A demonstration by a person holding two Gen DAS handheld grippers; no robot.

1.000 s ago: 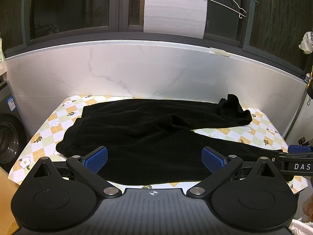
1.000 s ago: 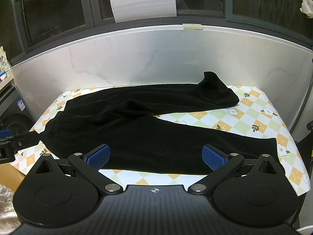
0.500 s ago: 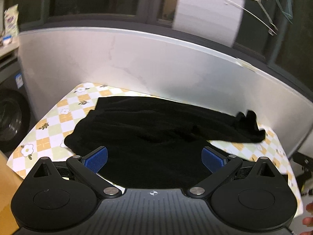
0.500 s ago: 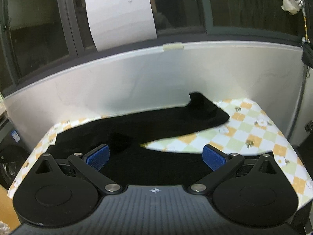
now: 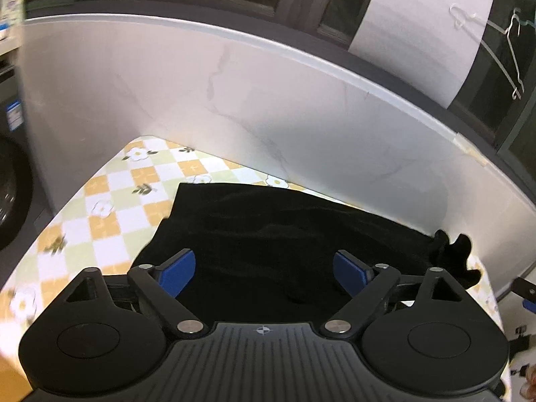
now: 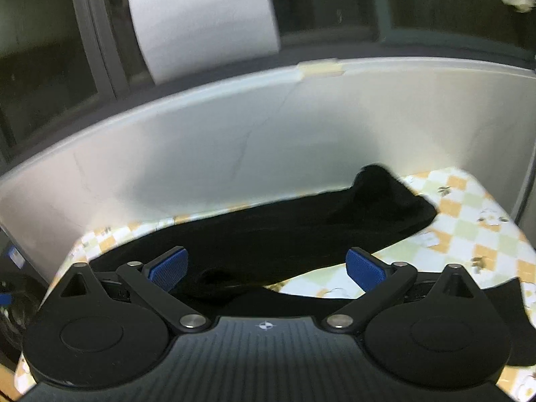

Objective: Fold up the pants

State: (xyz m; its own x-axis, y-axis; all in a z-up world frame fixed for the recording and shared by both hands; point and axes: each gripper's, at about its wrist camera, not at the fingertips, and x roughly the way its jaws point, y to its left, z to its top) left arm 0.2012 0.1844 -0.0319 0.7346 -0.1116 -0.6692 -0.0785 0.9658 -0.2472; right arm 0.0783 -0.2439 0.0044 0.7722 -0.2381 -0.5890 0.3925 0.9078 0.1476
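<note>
Both cameras have tipped and swung since a second ago: my left view now leans toward the left end of the table, my right view toward the right end, and both frames are slightly blurred.

Left side first. Washing machine (image 5: 10, 181) sits at the far left, below the table's edge. Checked flower-print tablecloth (image 5: 110, 201) shows bare at the left corner. Black pants (image 5: 284, 234) lie flat on it, waist end to the left, spread toward the right along the pale marble-look back panel (image 5: 234, 100). My left gripper (image 5: 264, 269) hangs over the near part of the cloth, blue pads (image 5: 179, 269) wide apart, nothing between them; whether it touches the fabric I cannot tell. At the right end one leg cuff (image 5: 455, 251) is bunched up against the panel. Wire hangers (image 5: 495, 43) hang at the window, upper right, beside a white sheet (image 5: 425, 26).

Right view. Pants (image 6: 284, 231) run from the left edge across to the far right, where the far leg ends in a rumpled hump (image 6: 385, 187) near the panel. My right gripper (image 6: 264, 266) is over the crotch area, pads (image 6: 363, 268) spread wide, empty. Bare tablecloth (image 6: 469, 227) shows on the right between the two legs; the near leg's end (image 6: 512, 301) lies at the near right edge, partly hidden behind my gripper body.
</note>
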